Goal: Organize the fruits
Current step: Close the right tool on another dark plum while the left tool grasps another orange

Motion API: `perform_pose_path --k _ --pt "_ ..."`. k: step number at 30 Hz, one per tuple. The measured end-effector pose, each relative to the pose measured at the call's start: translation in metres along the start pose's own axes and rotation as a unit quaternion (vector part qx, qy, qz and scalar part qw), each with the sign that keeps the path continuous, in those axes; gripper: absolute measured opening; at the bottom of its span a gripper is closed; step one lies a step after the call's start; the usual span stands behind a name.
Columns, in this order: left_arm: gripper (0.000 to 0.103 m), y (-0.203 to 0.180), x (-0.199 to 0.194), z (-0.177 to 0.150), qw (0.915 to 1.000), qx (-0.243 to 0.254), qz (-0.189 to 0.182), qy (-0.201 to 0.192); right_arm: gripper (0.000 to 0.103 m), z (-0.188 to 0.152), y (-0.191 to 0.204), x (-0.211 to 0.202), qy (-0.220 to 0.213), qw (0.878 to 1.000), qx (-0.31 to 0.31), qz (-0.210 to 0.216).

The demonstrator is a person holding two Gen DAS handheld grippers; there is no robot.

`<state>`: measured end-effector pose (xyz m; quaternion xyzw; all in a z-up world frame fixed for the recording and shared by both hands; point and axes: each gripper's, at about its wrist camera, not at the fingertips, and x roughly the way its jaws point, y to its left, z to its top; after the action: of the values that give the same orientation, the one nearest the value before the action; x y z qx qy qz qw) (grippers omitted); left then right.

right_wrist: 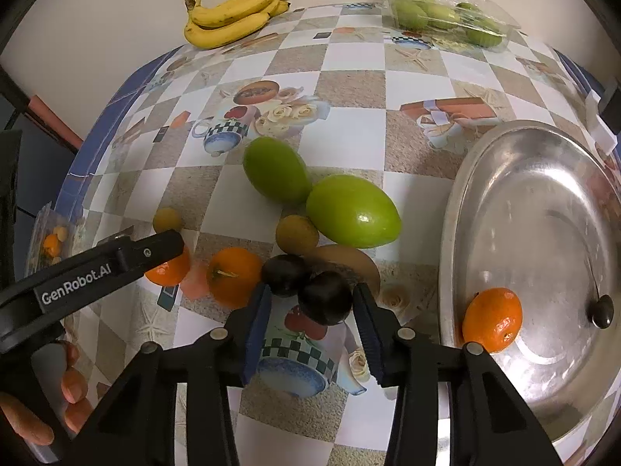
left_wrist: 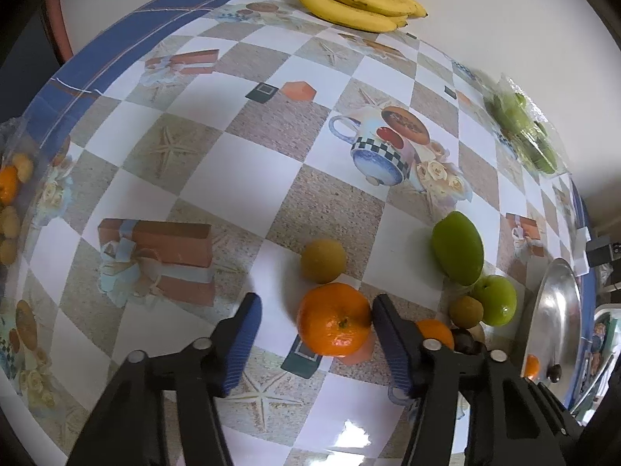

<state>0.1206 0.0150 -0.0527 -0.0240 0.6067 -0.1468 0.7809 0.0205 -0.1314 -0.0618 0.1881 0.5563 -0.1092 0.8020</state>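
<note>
My left gripper [left_wrist: 316, 303] points down at the table and stands open around a tangerine [left_wrist: 333, 320]. Its right finger [left_wrist: 392, 334] touches the fruit's side, while a gap shows at the left finger. In the right wrist view my right gripper [right_wrist: 313, 289] is open around a dark plum [right_wrist: 324, 297]. The right finger [right_wrist: 368, 326] is against the plum, the left finger stands apart from it. A second plum [right_wrist: 285, 273] lies just behind. The steel plate [right_wrist: 543, 233] at the right holds a tangerine [right_wrist: 493, 318] and a small dark fruit [right_wrist: 601, 310].
Two large green fruits [right_wrist: 353, 209] [right_wrist: 275, 169], a small brown fruit [right_wrist: 297, 235] and another tangerine [right_wrist: 233, 281] crowd the plums. Bananas [right_wrist: 236, 11] and a clear box of green fruits [right_wrist: 446, 15] lie at the far edge. A hand [right_wrist: 70, 388] holds the other gripper's body [right_wrist: 108, 268] at the left.
</note>
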Motion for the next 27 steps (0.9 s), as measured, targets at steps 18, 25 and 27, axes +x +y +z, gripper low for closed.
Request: perform_pose_path --k 18,25,27 --pt "0.041 -0.0035 -0.0017 -0.0005 0.9999 0.002 -0.014 -0.001 0.034 -0.0040 -0.0034 -0.0002 0.017 1.000 -0.008 -0.003" --pt "0.041 -0.0014 -0.0049 0.0002 0.9999 -0.006 -0.008 -0.003 0.029 -0.0032 -0.0057 -0.0010 0.016 1.000 -0.005 -0.007" --pt "0.041 -0.0012 -0.0075 0.0008 0.9999 -0.007 -0.008 -0.006 0.029 -0.0027 -0.0063 -0.0049 0.012 1.000 -0.004 -0.007"
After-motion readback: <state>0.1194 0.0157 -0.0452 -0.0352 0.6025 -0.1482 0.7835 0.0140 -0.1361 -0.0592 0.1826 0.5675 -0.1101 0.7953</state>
